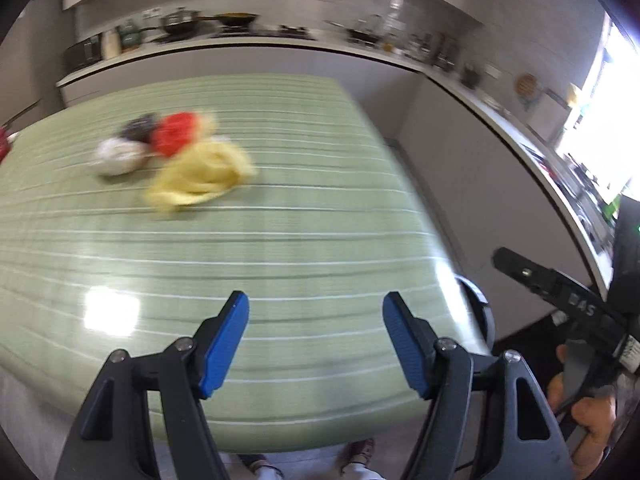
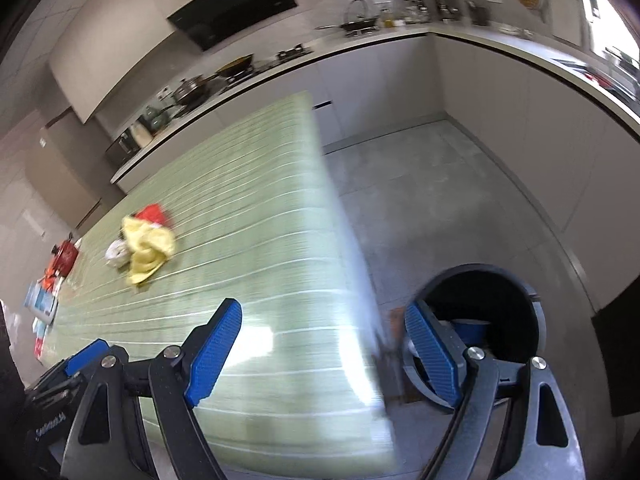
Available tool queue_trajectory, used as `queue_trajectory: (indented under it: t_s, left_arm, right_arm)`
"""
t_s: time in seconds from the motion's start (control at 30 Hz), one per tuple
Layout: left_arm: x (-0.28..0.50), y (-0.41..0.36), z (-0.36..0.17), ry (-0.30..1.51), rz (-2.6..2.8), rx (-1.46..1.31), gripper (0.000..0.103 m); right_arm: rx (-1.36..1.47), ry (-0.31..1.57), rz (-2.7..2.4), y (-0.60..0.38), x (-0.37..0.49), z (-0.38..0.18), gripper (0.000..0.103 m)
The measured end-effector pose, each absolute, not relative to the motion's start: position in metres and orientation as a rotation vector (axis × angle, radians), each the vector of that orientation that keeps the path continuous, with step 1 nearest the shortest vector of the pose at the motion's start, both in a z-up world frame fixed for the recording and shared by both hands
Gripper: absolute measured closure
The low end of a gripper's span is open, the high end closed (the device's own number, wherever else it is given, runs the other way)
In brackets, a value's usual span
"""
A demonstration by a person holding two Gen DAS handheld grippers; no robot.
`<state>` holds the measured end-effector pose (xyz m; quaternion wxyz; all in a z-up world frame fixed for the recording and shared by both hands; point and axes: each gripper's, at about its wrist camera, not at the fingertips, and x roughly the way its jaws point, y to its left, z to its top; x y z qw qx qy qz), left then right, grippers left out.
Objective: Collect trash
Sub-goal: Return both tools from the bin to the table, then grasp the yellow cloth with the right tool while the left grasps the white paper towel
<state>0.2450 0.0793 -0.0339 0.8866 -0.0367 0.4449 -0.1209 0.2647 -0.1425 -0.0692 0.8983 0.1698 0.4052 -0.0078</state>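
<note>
Trash (image 1: 176,160), apparently crumpled yellow, red and white scraps, lies far-left on the green striped surface (image 1: 280,240). Left claw (image 1: 316,344) and right claw (image 2: 322,354) hang near, spread, empty, well apart from it.

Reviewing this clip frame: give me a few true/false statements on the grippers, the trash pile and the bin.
1. Both the left gripper and the right gripper are open and empty. True.
2. The yellow wrapper lies inside the trash bin. False: it lies on the green table.
3. The red wrapper sits next to the yellow one. True.
4. The trash bin stands on the table. False: it stands on the floor, off the table's right edge.
</note>
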Motion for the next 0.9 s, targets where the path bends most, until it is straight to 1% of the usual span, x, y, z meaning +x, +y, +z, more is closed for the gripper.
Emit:
queue_trajectory:
  t_s: [0.17,0.4,0.47,0.67,0.9]
  left_arm:
    - [0.258,0.158,-0.039,0.926,-0.132,-0.091,0.032]
    - [0.279,0.232,-0.040,0.920,-0.011,-0.154,0.032]
    - [0.285,0.242,-0.039,0.909,0.020,-0.172,0.031]
    - [0.312,0.254,-0.038,0.909,0.068,-0.158,0.030]
    - [0.347,0.255,-0.038,0.926,0.065,-0.154,0.030]
  right_arm:
    - [0.329,0.872,0.054,-0.069,0.283,-0.078,0.017]
    - [0.227,0.894,0.151,0.001,0.319,-0.069,0.017]
    - [0.206,0.891,0.179,0.015,0.331,-0.067,0.017]
    - [0.188,0.880,0.277,0.046,0.373,-0.066,0.017]
    - [0.182,0.889,0.290,0.057,0.405,-0.070,0.017]
